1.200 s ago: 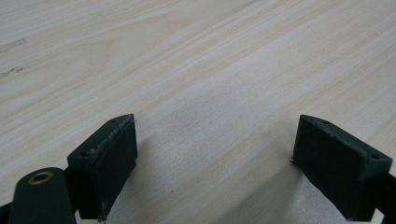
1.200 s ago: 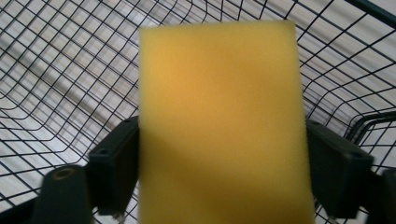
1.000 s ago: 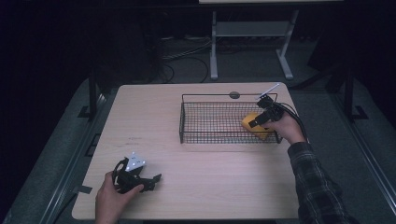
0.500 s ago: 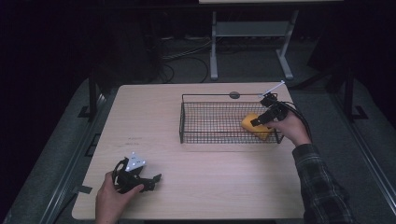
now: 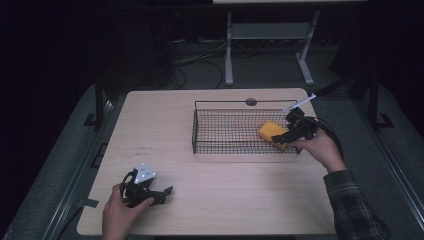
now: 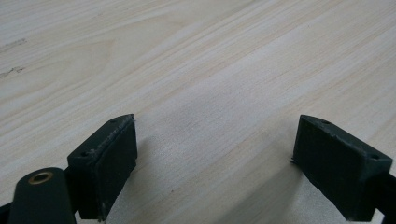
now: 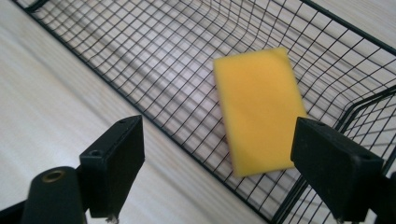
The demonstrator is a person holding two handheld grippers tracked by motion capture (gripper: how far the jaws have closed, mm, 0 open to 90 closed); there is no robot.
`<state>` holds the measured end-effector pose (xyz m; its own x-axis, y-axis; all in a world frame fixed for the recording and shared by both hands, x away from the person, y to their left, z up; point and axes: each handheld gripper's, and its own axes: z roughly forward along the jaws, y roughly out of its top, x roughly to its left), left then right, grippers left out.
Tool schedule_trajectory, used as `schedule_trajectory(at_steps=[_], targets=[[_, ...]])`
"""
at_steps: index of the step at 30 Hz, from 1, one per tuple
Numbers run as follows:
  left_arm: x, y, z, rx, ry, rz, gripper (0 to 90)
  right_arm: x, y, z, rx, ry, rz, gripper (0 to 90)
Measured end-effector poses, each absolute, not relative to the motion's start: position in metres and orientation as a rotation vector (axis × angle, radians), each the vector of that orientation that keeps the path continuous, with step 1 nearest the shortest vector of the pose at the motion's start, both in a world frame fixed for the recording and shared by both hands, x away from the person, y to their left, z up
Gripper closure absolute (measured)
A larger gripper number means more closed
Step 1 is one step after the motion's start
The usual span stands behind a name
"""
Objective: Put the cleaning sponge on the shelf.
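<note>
The yellow sponge [image 7: 259, 109] lies flat in the wire basket [image 5: 220, 132], at the basket's end nearest the surface's right edge. The right gripper [image 5: 292, 131] hangs just over it, jaws wide and empty, the sponge's long axis running away between them. The left gripper [image 5: 150, 192], also wide, rests well apart near the front-left corner.

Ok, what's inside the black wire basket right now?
One yellow rectangular sponge lies flat at the right end of the black wire basket, free of the open right gripper. The rest of the mesh floor shows bare; the hand hides the basket's near right corner.
</note>
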<state>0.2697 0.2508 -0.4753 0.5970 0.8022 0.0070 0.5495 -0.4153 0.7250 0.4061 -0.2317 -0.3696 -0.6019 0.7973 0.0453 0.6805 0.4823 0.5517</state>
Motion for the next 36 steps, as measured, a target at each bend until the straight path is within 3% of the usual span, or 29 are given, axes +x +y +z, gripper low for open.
schedule_trajectory(at_steps=[16, 36], targets=[[0.270, 0.251, -0.475, 2.127, 1.065, 0.466, 12.8, 0.346, -0.237, -0.376, 1.228, 2.492, 0.889, 10.5], [0.270, 0.251, -0.475, 2.127, 1.065, 0.466, 12.8, 0.301, -0.251, -0.429, 1.263, 2.445, 0.909, 8.4]])
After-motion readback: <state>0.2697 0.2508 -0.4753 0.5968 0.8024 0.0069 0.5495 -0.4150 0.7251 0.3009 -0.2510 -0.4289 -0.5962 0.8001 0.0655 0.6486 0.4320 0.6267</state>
